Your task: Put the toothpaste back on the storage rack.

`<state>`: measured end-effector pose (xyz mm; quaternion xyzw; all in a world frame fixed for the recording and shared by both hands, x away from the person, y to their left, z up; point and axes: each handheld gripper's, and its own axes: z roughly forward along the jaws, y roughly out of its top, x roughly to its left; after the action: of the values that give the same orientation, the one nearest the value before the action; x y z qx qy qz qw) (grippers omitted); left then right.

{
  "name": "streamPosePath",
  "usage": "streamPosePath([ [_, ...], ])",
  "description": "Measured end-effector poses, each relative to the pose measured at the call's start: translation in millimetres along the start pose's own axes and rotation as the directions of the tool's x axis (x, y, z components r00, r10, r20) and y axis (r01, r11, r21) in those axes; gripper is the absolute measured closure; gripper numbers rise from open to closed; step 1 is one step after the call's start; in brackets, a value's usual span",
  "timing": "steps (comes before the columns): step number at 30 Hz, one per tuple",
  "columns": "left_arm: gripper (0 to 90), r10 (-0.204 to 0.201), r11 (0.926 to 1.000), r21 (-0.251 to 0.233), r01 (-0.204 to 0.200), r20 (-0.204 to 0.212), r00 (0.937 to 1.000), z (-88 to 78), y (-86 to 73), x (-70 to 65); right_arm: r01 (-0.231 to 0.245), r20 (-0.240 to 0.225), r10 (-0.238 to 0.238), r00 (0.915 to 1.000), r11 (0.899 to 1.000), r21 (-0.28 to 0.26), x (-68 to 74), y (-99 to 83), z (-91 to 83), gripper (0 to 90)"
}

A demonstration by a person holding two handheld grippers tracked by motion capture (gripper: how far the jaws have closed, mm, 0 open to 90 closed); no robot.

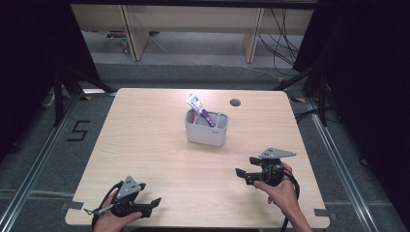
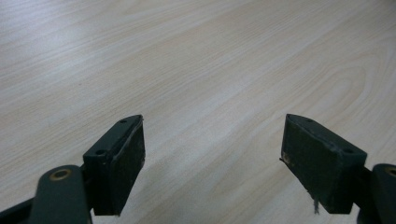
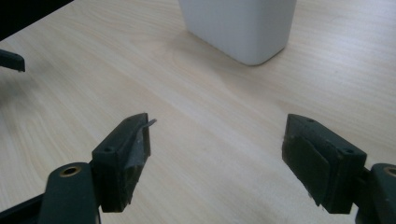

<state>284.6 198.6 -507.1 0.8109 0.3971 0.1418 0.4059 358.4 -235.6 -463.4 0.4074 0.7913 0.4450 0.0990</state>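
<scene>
- Left tongs (image 1: 155,200) sit low at the near edge of the surface (image 1: 145,145), spread wide, nothing between them.
- Right tongs (image 1: 245,166) hover near the right side, also gaping and empty, pointed at the white holder (image 1: 207,129).
- Holder stands upright mid-surface, well apart from both tongs. A toothpaste tube (image 1: 199,108) leans out of its left compartment, cap end down.
- Risk, my read: the holder looks light, so a side knock from the right tongs could slide or tip it. A grab at the tube's slanted top could drag the holder along.
- Surface is pale wood grain with a cable grommet (image 1: 235,102) at the far edge.
- Beyond: grey floor, a taped "5" (image 1: 79,130), desk legs, loose cables.
</scene>
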Motion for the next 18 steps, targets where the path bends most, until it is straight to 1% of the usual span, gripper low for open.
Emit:
streamPosePath([
  [1,21.3,0.002,1.0000,0.002,-0.002,0.000,1.0000,-0.1,0.0,0.1,0.001,-0.002,-0.001,1.0000,1.000,0.011,0.5,-2.0,-0.8,24.6],
  [2,21.3,0.003,1.0000,0.003,-0.003,-0.001,1.0000,-0.1,0.1,0.2,-0.015,-0.007,0.015,0.9999,1.000,0.019,1.9,-3.3,-1.2,24.6],
  [3,21.3,-0.001,1.0000,0.001,0.001,-0.002,1.0000,0.2,0.0,0.0,0.014,-0.001,-0.014,0.9999,1.000,0.012,0.3,-4.3,-2.1,24.6],
  [4,21.3,-0.002,1.0000,0.000,0.002,-0.002,1.0000,0.4,-0.1,-0.1,-0.003,-0.005,0.003,1.0000,1.000,0.008,1.6,-6.0,-2.2,24.6],
  [5,21.3,-0.002,1.0000,0.001,0.002,-0.001,1.0000,0.4,-0.2,-0.1,-0.027,-0.011,0.027,0.9996,0.999,0.021,3.8,-7.4,-4.0,24.6],
  [6,21.3,-0.003,1.0000,0.002,0.003,-0.003,1.0000,0.5,-0.2,-0.3,0.008,-0.010,-0.008,0.9999,1.000,0.013,1.3,-8.2,-3.5,24.5],
  [7,21.3,0.000,1.0000,0.005,0.000,-0.002,1.0000,0.4,-0.1,-0.1,-0.003,-0.015,0.003,0.9999,1.000,0.010,1.8,-10.0,-3.5,24.3],
  [8,21.3,0.003,1.0000,0.006,-0.003,-0.002,1.0000,0.2,-0.2,-0.1,-0.023,-0.016,0.023,0.9996,1.000,0.018,4.3,-11.6,-4.6,23.9],
  [9,21.3,-0.003,1.0000,0.000,0.003,-0.003,1.0000,0.9,-0.3,-0.4,0.007,-0.007,-0.006,1.0000,1.000,0.020,2.8,-12.6,-5.5,23.7],
  [10,21.3,-0.001,1.0000,0.001,0.001,-0.002,1.0000,0.8,-0.2,-0.3,0.002,-0.014,-0.002,0.9999,1.000,0.013,3.1,-14.6,-5.2,23.4],
  [12,21.3,0.004,1.0000,0.008,-0.004,-0.002,1.0000,0.1,-0.1,0.0,-0.033,-0.017,0.034,0.9993,0.999,0.019,5.6,-18.7,-6.0,22.0],
  [13,21.3,0.005,1.0000,0.008,-0.005,-0.001,1.0000,0.3,-0.2,0.1,-0.001,-0.013,0.002,0.9999,1.000,0.021,3.6,-19.9,-6.7,21.5],
  [14,21.3,0.003,1.0000,0.008,-0.003,0.000,1.0000,0.4,-0.3,-0.2,-0.018,-0.026,0.019,0.9995,1.000,0.018,4.0,-22.4,-6.1,20.9],
  [15,21.3,0.002,1.0000,0.008,-0.002,-0.001,1.0000,0.4,-0.3,-0.3,-0.033,-0.019,0.033,0.9993,0.999,0.035,5.6,-23.9,-7.4,19.6],
  [16,21.3,0.002,1.0000,0.007,-0.002,0.000,1.0000,0.4,-0.3,-0.5,-0.013,-0.007,0.013,0.9999,0.999,0.035,5.3,-25.5,-7.8,17.9],
  [17,21.3,0.003,1.0000,0.008,-0.003,0.000,1.0000,0.3,-0.3,-0.3,-0.035,-0.014,0.035,0.9993,0.999,0.026,6.9,-28.1,-7.2,16.6],
  [18,21.3,0.003,1.0000,0.008,-0.003,-0.001,1.0000,0.2,-0.3,-0.2,-0.011,-0.011,0.012,0.9999,0.999,0.034,5.4,-29.3,-8.3,16.4],
])
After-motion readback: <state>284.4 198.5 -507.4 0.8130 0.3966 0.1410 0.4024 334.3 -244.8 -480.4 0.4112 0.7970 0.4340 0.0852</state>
